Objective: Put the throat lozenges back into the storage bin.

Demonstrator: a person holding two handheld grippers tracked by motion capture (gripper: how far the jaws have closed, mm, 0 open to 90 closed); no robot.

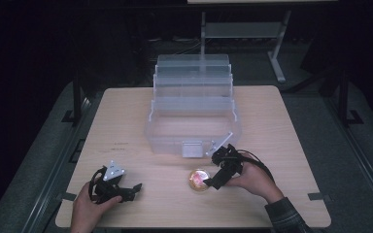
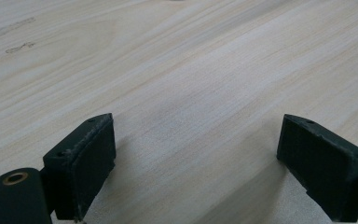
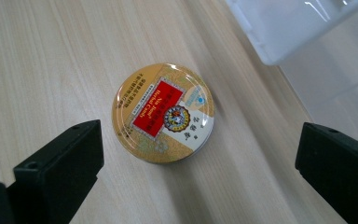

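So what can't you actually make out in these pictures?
- Small print on the round tin: too small, right gripper view; a glare blob in the high view.
- Clear plastic box: contents unclear through hazy walls; cut off by the right gripper view's edge.
- Left gripper: jaws partly hidden by its body, high view.
- Marks on the table: blurred, left gripper view.

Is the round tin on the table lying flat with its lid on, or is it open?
Flat and shut. The round tin rests on the table with its printed lid on top, between the open right gripper jaws.
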